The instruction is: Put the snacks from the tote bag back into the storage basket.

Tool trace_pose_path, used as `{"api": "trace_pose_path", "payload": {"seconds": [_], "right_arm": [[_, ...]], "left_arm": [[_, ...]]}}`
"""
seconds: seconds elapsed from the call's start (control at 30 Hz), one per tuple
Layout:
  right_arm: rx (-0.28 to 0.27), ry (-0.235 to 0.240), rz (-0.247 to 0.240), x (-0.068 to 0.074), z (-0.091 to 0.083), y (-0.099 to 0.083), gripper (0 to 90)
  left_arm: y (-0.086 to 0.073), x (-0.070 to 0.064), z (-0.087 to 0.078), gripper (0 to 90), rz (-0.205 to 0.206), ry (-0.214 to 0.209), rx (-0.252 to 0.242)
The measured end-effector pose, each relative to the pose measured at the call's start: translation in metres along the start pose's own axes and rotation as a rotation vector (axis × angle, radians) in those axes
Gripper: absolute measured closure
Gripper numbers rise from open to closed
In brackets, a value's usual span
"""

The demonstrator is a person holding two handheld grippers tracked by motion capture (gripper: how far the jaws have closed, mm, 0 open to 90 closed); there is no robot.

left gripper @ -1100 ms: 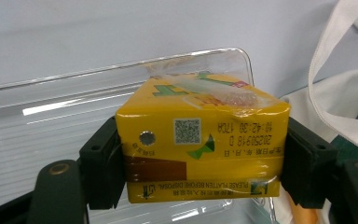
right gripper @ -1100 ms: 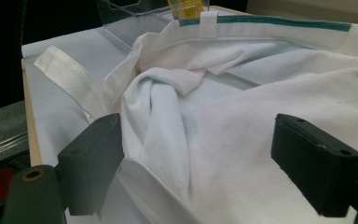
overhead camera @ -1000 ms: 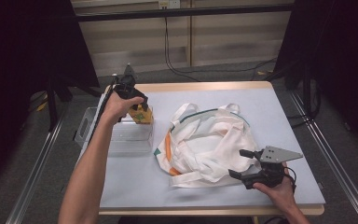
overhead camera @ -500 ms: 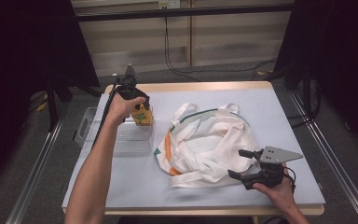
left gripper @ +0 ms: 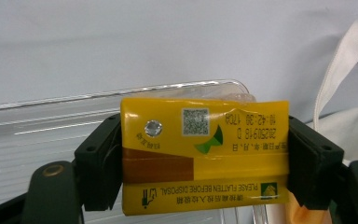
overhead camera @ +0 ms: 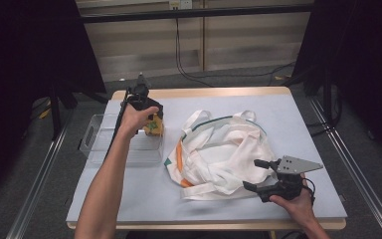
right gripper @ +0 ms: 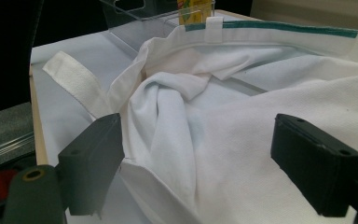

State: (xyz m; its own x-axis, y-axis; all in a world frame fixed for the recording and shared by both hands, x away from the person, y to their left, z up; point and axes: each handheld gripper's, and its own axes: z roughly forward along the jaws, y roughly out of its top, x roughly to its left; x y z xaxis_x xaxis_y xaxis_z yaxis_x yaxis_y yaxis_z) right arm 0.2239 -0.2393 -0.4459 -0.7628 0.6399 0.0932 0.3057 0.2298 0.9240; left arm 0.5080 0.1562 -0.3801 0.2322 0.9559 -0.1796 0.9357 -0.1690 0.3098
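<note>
— What is seen around the table (overhead camera: 129,199)?

— A pale blue top with a light wooden edge is shown, set on a grey floor (overhead camera: 45,184). Metal rails (overhead camera: 35,174) are laid along the left and right sides.

— And at the far end?

— A pale panelled wall (overhead camera: 238,40) is crossed by a dark horizontal bar (overhead camera: 199,12), and black cables (overhead camera: 179,55) are hung down from it. Black curtains (overhead camera: 30,55) are drawn at left and right, leaving the sides dark.

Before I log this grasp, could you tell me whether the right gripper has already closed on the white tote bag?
No: the right gripper has its jaws standing wide apart, with the white tote bag lying loose between them.
</note>
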Motion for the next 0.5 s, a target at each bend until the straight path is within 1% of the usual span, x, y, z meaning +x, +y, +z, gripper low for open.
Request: {"api": "trace_pose_path", "payload": {"seconds": [0.07,0.1,0.2,0.3,0.37,0.4,0.43,0.47,0.5], "right_arm": [[-0.002,0.003,-0.001,-0.0005,0.0001,-0.0001,17.1],[0.0,0.0,0.002,-0.0007,-0.0001,-0.0002,17.1],[-0.004,0.0,-0.001,-0.0012,-0.0001,-0.0003,17.1],[-0.003,-0.005,0.001,-0.0012,-0.0008,-0.0005,17.0],[-0.003,-0.008,0.002,-0.0011,-0.001,-0.0005,17.1],[-0.003,-0.007,0.002,-0.0011,-0.0012,-0.0004,17.1],[-0.003,-0.008,0.002,-0.0011,-0.001,-0.0004,17.1],[-0.003,-0.008,0.002,-0.0011,-0.001,-0.0004,17.1],[-0.002,-0.004,0.0,-0.0011,-0.0007,-0.0004,17.1]], "left_arm": [[-0.0004,0.0016,-0.0004,24.5,0.01,-0.008,0.001],[-0.0006,0.0022,-0.0006,24.4,0.023,-0.008,-0.001],[-0.0014,0.0035,-0.0015,24.1,0.027,-0.017,0.0],[-0.0032,0.0054,-0.0025,24.1,0.035,-0.023,-0.012],[-0.0048,0.0054,-0.0034,24.0,0.044,-0.02,-0.019],[-0.0056,0.0064,-0.0038,23.0,0.038,-0.029,-0.023],[-0.0061,0.0068,-0.0031,20.4,0.032,-0.018,-0.027],[-0.0061,0.0068,-0.0031,17.0,0.032,-0.018,-0.027],[-0.0068,0.0081,-0.0035,15.6,0.039,-0.018,-0.028]]}}
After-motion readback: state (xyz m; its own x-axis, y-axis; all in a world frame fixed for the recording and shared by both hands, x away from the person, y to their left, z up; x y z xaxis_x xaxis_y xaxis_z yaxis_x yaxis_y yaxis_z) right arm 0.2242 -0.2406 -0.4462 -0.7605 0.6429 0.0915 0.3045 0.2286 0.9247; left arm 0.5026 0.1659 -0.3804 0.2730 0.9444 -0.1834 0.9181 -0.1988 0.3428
